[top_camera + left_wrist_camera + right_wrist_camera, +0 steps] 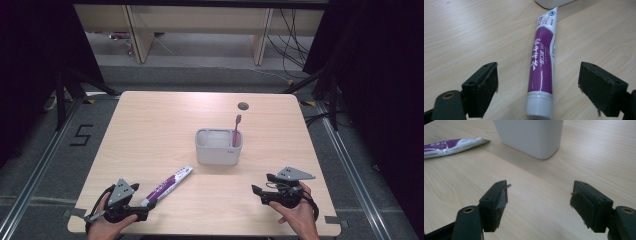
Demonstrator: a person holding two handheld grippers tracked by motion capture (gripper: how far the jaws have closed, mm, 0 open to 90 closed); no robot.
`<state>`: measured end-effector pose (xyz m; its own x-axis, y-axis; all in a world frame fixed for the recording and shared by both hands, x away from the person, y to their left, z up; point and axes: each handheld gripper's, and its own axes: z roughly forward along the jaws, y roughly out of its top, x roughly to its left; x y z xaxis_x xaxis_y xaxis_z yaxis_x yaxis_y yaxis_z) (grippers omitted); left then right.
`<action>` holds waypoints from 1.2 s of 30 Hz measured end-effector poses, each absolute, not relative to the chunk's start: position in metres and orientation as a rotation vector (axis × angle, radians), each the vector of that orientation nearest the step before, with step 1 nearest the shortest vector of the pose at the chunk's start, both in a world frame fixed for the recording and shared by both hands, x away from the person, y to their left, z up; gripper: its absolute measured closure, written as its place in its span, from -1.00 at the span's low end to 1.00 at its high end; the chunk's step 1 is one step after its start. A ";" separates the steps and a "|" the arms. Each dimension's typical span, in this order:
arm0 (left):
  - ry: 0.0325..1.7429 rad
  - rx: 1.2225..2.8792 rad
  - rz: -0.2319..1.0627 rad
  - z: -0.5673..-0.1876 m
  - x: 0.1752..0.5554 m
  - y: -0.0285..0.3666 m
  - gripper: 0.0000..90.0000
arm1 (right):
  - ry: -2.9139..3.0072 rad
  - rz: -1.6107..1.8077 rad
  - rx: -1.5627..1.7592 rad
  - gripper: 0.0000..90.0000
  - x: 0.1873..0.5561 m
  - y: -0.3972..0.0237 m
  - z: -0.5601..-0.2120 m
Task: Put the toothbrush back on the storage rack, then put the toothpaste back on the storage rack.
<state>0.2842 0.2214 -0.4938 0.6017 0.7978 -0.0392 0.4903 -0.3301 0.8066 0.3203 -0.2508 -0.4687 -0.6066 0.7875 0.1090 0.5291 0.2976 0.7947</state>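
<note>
Lying flat on the pale wooden table (150, 125): a purple-and-white toothpaste tube (166, 186), white cap toward the person, crimped end angling toward the holder. Sitting between the spread jaws of the left gripper (141, 212) in the left gripper view, cap (539, 108) nearest the camera, pads standing well clear on both sides and touching nothing. Resting low over the near left corner of the table, this gripper, grasped by the left hand (107, 227).

Standing just beyond the tube's crimped end, near the table's middle: a white rectangular toothbrush holder (218, 146), upright, with a pink-red toothbrush (235, 130) leaning in its right-hand part, bristle head up.

Hovering at the near right, well apart from the tube: the right gripper (262, 192), held by the right hand (298, 215), pointing left across the table. Standing wide apart, its jaws, with bare wood between them in the right gripper view and the holder's rounded corner (531, 137) looming ahead.

Showing near the far edge: a small round cable hole (243, 106)
</note>
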 end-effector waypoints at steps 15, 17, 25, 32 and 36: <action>1.033 1.968 0.462 -0.495 0.284 0.220 -0.65 | 2.318 1.182 1.222 -0.48 0.305 -0.253 -0.479; 1.031 1.968 0.462 -0.495 0.284 0.220 -0.65 | 2.338 1.185 1.262 -0.50 0.302 -0.252 -0.480; 1.032 1.972 0.462 -0.495 0.284 0.220 -0.65 | 2.352 1.176 1.243 -0.52 0.295 -0.255 -0.484; 1.024 2.002 0.469 -0.494 0.284 0.221 -0.65 | 2.365 1.145 1.270 -0.51 0.285 -0.262 -0.486; 1.035 1.960 0.461 -0.495 0.284 0.218 -0.65 | 2.370 1.147 1.295 -0.51 0.281 -0.265 -0.487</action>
<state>0.2842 0.2182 -0.4954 0.5894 0.8054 -0.0629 0.4924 -0.2965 0.8183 0.2815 -0.2646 -0.4871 -0.5931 0.7860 0.1744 0.6245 0.3124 0.7158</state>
